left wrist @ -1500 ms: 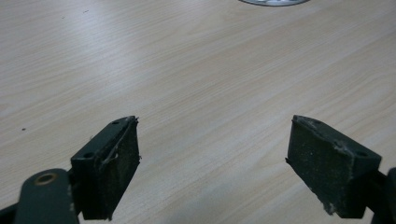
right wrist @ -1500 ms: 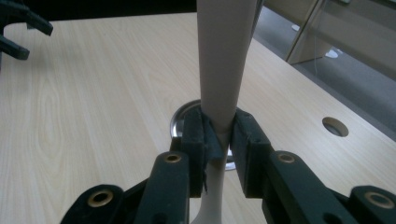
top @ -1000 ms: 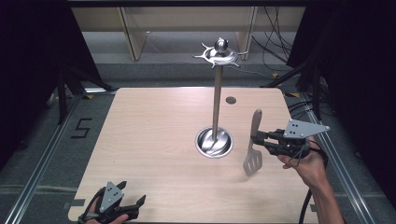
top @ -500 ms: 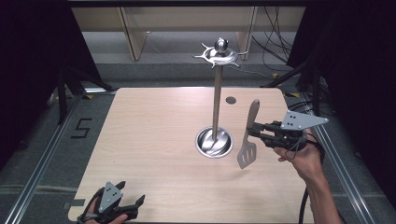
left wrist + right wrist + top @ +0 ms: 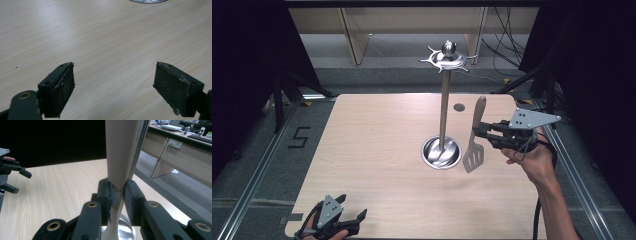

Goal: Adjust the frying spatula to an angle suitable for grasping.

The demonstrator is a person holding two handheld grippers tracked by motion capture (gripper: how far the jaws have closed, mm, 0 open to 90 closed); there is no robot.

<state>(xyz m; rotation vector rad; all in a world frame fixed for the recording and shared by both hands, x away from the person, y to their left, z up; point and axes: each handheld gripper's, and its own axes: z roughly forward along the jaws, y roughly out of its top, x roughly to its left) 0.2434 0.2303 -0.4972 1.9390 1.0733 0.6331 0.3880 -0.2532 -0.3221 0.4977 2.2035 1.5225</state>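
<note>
The right gripper (image 5: 478, 132), jaws clamped on the slotted spatula (image 5: 475, 145) held upright just right of the hook stand (image 5: 444, 100), could knock that pole and twist its grip, while the left gripper (image 5: 347, 223) idles wide open, empty, near-left

Left gripper (image 5: 113, 86) seen from its own camera: two black padded jaws spread wide apart, nothing between them. Pale wood-grain table (image 5: 105, 42) beneath. Curved edge of shiny metal base (image 5: 147, 1) at top.
</note>
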